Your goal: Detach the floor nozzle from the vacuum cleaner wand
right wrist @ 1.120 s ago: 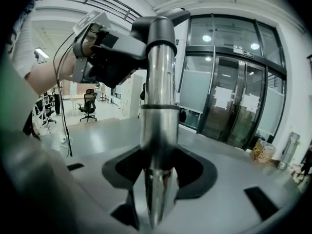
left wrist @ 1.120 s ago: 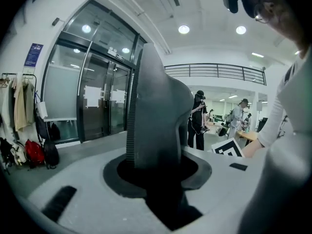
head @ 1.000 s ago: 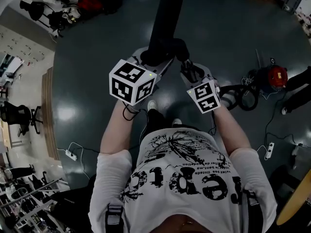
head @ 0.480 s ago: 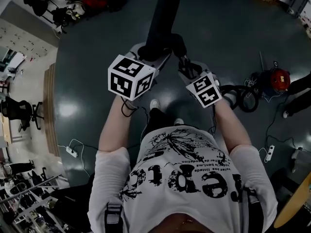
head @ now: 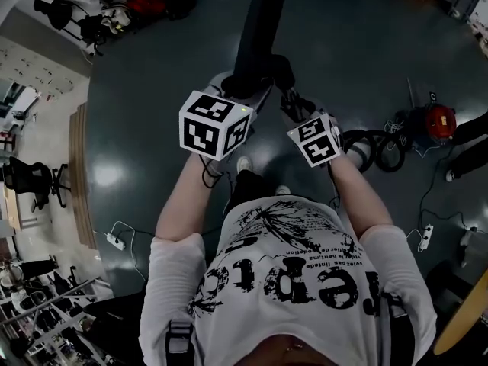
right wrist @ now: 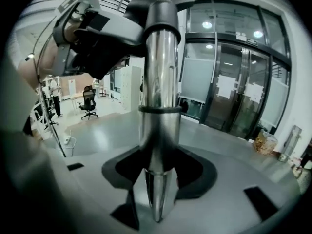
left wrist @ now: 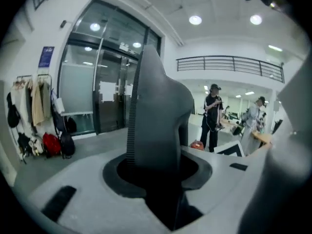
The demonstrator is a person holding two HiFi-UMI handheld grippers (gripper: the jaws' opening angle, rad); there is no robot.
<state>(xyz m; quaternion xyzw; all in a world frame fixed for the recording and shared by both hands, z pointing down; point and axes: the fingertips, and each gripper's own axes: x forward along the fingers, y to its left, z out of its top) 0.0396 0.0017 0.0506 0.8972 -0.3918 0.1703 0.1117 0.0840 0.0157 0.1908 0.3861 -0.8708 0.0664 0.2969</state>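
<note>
The black floor nozzle (head: 259,29) stands up on end in front of me in the head view, over the dark floor. My left gripper (head: 232,88) is shut on its dark grey neck (left wrist: 158,116), which fills the notch between the jaws. The chrome wand (right wrist: 158,96) runs through the jaws of my right gripper (head: 293,107), which is shut on it. In the right gripper view the wand's top ends in a black elbow (right wrist: 122,28) leading into the nozzle. Both marker cubes hide the fingertips from above.
A red vacuum body (head: 435,120) with its coiled black hose (head: 381,152) lies on the floor to the right. Power strips (head: 113,241) and cables trail by my feet. Office chairs (head: 30,178) and a clothes rack stand left. Two people (left wrist: 213,116) stand far off.
Both grippers have drifted slightly nearer each other, the right one a little up the picture, still holding nozzle and wand. Neither grip has altered.
</note>
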